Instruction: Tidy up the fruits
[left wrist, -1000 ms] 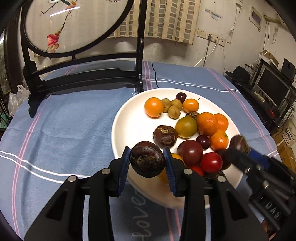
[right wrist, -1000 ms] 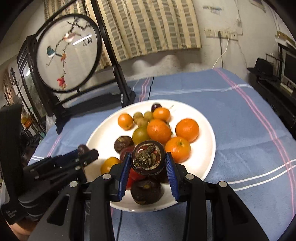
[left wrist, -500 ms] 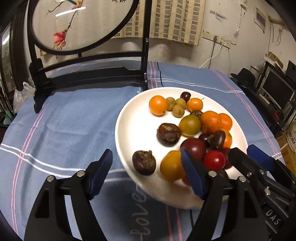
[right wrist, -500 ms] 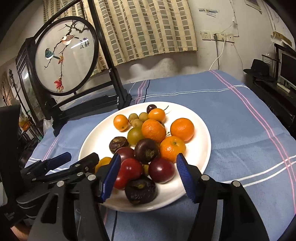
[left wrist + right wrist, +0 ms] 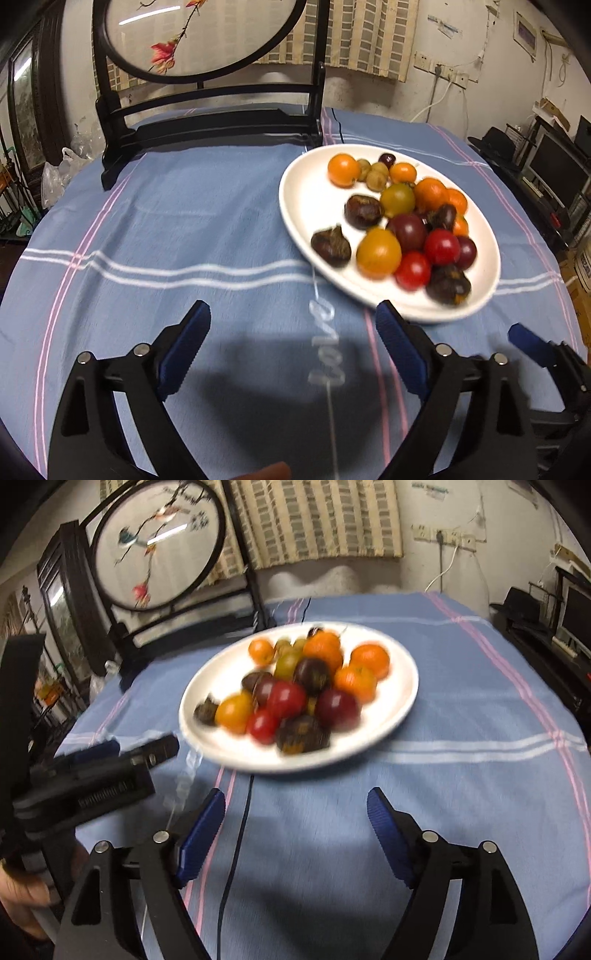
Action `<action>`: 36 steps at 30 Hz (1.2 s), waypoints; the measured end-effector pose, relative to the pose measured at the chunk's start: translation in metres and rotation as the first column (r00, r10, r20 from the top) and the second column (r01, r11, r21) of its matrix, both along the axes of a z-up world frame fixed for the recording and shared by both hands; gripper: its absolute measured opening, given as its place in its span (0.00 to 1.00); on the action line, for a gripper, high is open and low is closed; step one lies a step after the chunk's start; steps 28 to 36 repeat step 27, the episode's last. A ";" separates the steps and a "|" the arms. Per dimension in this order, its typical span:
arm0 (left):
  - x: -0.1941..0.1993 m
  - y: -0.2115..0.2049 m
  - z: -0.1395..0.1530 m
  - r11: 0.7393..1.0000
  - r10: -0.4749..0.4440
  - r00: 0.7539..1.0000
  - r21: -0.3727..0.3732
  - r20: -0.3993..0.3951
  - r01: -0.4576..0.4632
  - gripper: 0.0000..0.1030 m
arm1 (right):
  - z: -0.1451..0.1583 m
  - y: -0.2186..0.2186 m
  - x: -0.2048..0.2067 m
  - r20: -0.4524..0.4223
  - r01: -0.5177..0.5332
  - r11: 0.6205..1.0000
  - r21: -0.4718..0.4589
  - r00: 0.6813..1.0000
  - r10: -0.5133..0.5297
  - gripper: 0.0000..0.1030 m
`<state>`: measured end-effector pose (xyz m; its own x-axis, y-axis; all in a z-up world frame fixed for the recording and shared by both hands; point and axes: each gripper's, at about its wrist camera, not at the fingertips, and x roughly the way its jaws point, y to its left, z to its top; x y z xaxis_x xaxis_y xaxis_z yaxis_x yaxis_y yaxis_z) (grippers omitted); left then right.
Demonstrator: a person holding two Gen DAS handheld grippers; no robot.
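Note:
A white plate [image 5: 303, 206] [image 5: 402, 686] on the blue striped tablecloth holds several fruits: oranges, red and yellow tomatoes, dark purple fruits and small green ones. A dark fruit [image 5: 331, 246] lies at the plate's near left edge. My left gripper [image 5: 291, 343] is open and empty, over the cloth in front of the plate. My right gripper [image 5: 295, 823] is open and empty, also short of the plate. The left gripper shows at the left of the right wrist view [image 5: 110, 764].
A black wooden stand with a round embroidered screen [image 5: 207, 110] [image 5: 162, 542] stands at the table's back left. A thin cable [image 5: 236, 849] runs across the cloth below the plate. Shelves and electronics [image 5: 554, 173] sit off the table's right edge.
Both grippers opened and let their dark fruits go onto the plate. Both have since pulled back from the plate, toward the table's near edge.

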<state>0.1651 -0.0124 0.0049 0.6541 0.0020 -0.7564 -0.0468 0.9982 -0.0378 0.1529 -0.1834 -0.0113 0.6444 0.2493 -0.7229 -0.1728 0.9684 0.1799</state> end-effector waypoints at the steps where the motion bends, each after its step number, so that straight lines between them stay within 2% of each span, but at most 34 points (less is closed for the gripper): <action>1: -0.006 0.001 0.000 1.000 -0.006 1.000 0.001 0.000 0.006 0.86 | -0.002 0.001 -0.007 -0.006 -0.006 1.000 -0.004 1.000 0.006 0.80; 4: -0.028 0.006 -0.002 1.000 -0.011 1.000 0.001 0.008 0.011 0.89 | -0.004 0.003 -0.022 0.006 -0.017 0.999 -0.029 1.000 0.017 0.85; 7: -0.050 0.012 -0.008 1.000 -0.011 1.000 -0.024 0.005 0.011 0.90 | -0.008 0.000 -0.027 -0.005 -0.009 1.000 -0.027 1.000 0.008 0.85; 14: -0.082 0.006 -0.014 0.998 -0.059 0.998 -0.008 0.019 0.059 0.90 | -0.006 -0.008 -0.031 -0.004 0.019 1.000 -0.016 1.000 -0.019 0.85; 22: -0.084 0.004 -0.011 0.999 -0.044 0.999 -0.010 0.005 0.044 0.94 | -0.013 -0.013 -0.031 -0.097 0.031 0.999 0.010 0.995 -0.030 0.86; 26: -0.085 0.002 -0.016 1.000 -0.006 1.000 0.024 -0.023 0.007 0.95 | -0.010 -0.015 -0.039 -0.093 0.022 0.999 0.043 0.995 -0.018 0.93; 36: -0.084 0.001 -0.018 0.999 -0.010 0.999 0.032 -0.031 0.011 0.95 | -0.010 -0.015 -0.041 -0.094 0.017 0.999 0.043 0.995 -0.013 0.93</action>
